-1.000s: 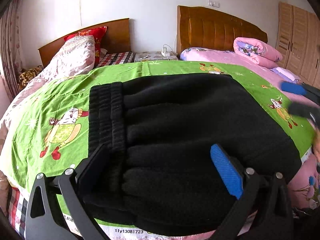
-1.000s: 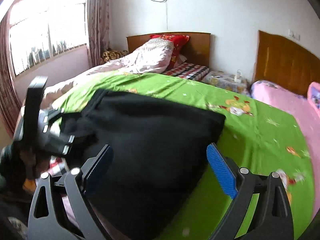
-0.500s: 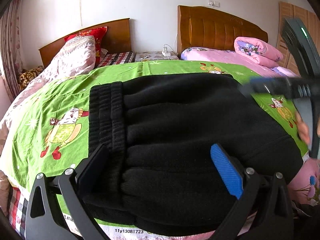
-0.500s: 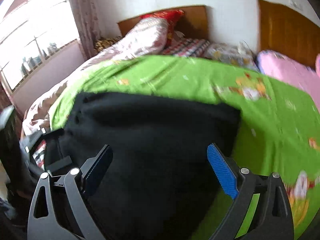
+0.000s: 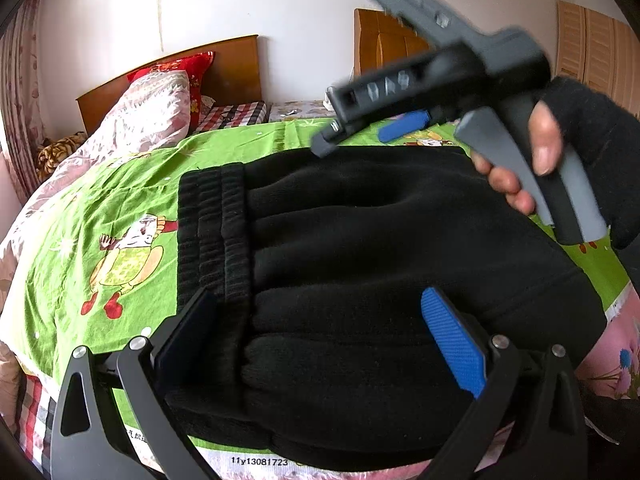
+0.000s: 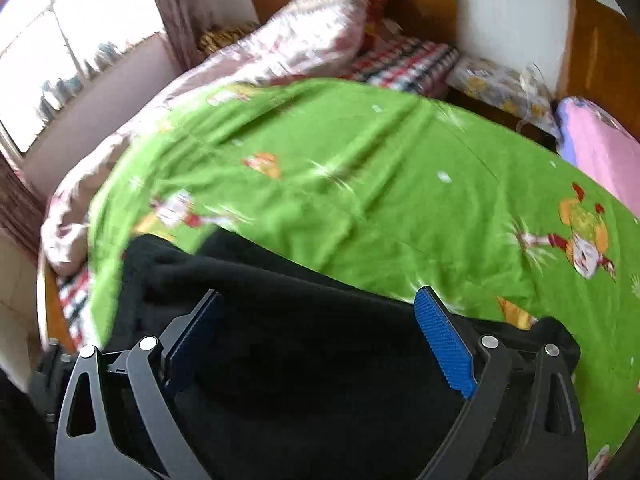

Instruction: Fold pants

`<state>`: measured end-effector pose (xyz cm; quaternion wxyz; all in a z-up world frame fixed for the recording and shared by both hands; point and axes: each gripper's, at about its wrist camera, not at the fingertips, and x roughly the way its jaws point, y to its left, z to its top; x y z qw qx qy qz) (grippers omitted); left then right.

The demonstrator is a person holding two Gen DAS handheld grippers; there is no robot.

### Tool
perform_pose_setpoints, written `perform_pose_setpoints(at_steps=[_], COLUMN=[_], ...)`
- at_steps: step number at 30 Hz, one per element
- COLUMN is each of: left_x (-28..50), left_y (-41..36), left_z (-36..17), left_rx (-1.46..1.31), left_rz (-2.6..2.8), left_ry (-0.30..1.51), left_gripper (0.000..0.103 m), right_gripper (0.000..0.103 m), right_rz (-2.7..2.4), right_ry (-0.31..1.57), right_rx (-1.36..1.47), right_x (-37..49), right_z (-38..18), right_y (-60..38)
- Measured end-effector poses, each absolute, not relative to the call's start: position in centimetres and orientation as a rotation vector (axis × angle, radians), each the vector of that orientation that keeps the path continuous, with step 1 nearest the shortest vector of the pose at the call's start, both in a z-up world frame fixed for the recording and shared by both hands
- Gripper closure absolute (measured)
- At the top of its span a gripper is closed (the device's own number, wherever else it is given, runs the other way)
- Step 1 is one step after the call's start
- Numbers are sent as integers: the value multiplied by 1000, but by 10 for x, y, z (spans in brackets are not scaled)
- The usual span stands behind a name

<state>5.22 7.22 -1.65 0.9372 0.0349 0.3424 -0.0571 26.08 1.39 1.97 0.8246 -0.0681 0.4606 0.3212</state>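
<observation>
Now the right claw [image 5: 368,132], jaws apart and empty, has swung up over the pants [image 5: 360,280] folded at frame centre (left claw [image 5: 320,340] equally wide, hovering), suggesting folding is nearly finished.

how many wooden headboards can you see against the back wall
2. One headboard stands behind the red pillow, left of centre. The other headboard is to its right, partly hidden by the right tool. More could lie outside the view.
</observation>
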Motion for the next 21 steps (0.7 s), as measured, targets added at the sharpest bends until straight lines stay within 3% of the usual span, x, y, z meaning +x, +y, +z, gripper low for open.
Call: perform_pose_setpoints(at_steps=[6,9,15,21], left_x=[52,54,53,53], left_y=[72,74,75,73], left_z=[-17,-17,-18,-18], left_rx=[73,72,72,71], left_rz=[-115,-118,-119,-110], left_ry=[703,707,705,702], left_gripper=[1,1,1,1], right_gripper=[11,11,8,7], right_rz=[706,716,678,659], right_ry=[1020,1041,826,896], right_rx=[-341,-286,-197,-138], right_x=[256,267,235,203], right_z=[-4,-7,42,30], right_y=[67,66,22,-40])
